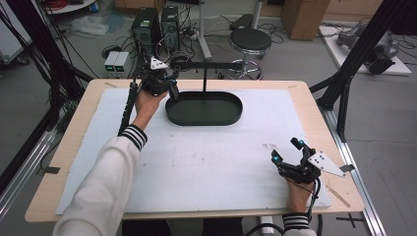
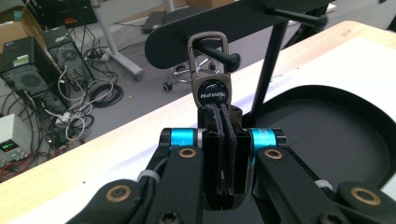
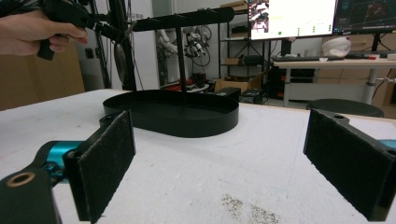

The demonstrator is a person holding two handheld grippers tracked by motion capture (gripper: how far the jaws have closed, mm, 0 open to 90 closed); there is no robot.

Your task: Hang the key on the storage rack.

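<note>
A person's left gripper [image 2: 223,140] pinches the strap of a keychain [image 2: 211,70], whose metal clip hangs on a peg [image 2: 219,53] of a black stand [image 1: 204,105] at the table's [image 1: 305,93] far side. The right gripper [image 1: 287,152] rests wide open on the white mat [image 1: 211,157], well apart from it.

Keychain [image 2: 211,74] hanging on a peg [image 2: 219,53] of the rack's crossbar [image 2: 243,16] directly ahead of the left gripper [image 1: 173,87], tray [image 2: 341,135] beside and below that gripper, right gripper [image 1: 287,150] resting on the mat [image 1: 206,157], well apart, tray ahead of it
</note>
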